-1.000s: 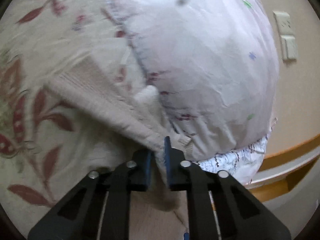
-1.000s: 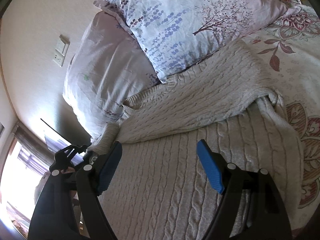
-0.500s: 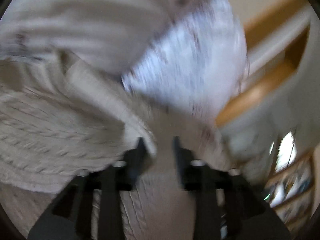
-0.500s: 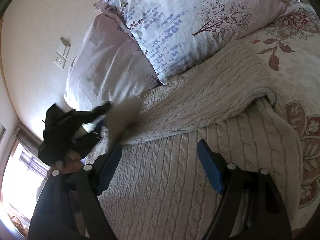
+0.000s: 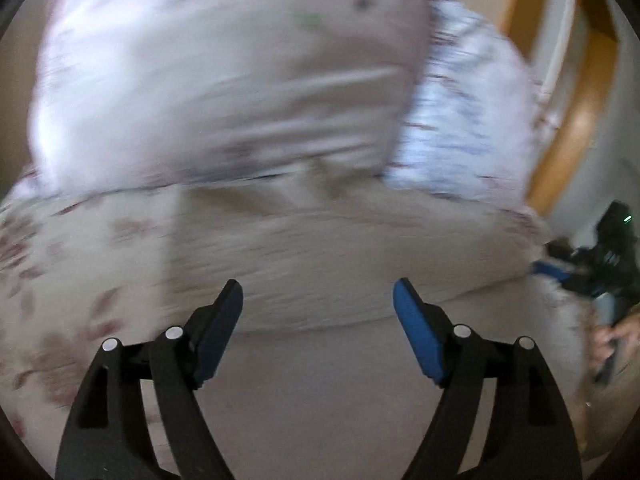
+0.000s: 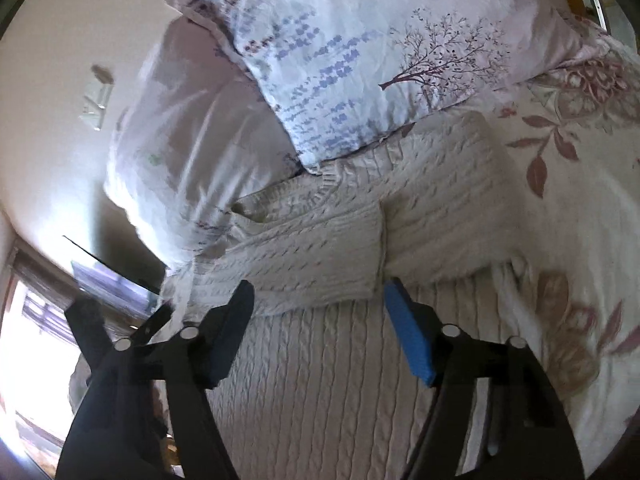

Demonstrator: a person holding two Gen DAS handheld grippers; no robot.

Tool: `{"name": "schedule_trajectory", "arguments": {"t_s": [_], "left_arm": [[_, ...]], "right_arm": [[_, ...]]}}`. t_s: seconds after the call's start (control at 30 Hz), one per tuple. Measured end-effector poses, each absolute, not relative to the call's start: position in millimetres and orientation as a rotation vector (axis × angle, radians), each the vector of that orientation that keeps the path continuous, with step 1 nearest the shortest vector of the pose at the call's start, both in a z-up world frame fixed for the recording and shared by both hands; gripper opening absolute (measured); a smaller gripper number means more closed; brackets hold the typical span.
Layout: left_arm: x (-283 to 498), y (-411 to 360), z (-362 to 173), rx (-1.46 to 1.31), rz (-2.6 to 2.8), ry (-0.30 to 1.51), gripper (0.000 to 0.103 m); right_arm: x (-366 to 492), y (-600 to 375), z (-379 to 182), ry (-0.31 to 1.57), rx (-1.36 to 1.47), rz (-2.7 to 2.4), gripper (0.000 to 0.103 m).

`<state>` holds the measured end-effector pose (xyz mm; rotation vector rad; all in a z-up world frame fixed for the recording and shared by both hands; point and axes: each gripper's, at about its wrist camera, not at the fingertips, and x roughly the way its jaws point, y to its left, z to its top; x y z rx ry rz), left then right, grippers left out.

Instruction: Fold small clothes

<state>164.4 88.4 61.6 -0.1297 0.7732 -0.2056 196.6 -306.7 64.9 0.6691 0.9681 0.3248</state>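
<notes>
A beige cable-knit sweater (image 6: 320, 352) lies flat on the bed, with both sleeves folded across its chest; the left sleeve's (image 6: 312, 264) cuff lies over the right sleeve (image 6: 440, 208). My right gripper (image 6: 318, 300) is open and empty just above the sweater, at the edge of the folded sleeve. My left gripper (image 5: 318, 300) is open and empty above the sweater (image 5: 320, 264); this view is blurred. The right gripper also shows in the left wrist view (image 5: 548, 270) at the far right edge.
Two pillows lie against the wall behind the sweater: a pale pink one (image 6: 188, 148) and one printed with trees and lavender (image 6: 380, 48). The floral bedspread (image 6: 580, 208) stretches to the right. A wooden bed frame (image 5: 576, 120) and wall switches (image 6: 96, 100) are behind.
My left gripper carried the sleeve across the sweater, let it go and opened; it has pulled back. The sleeve now lies folded over the chest. My right gripper has moved a little closer.
</notes>
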Motion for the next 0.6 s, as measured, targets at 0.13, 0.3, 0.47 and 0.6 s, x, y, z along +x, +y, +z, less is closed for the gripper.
{"name": "schedule_trajectory", "arguments": {"t_s": [0.13,0.3,0.47,0.6], "left_arm": [[156,139,44,-0.177,-0.082,0.835,0.076],[152,152,27,-0.166,-0.06,0.871,0.075],[153,147,15,-0.15,-0.07,0.895,0.075],[156,141,7,-0.134,-0.069,0.908,0.075]], "right_arm": [[221,-303,46,1.039,0.648,0.261,0.056],[236,-291,24,1.089,0.614,0.239,0.046],[234,-281,24,1.079,0.554,0.235,0.025],[237,-272,33,1.047,0.481,0.24,0.009]]}}
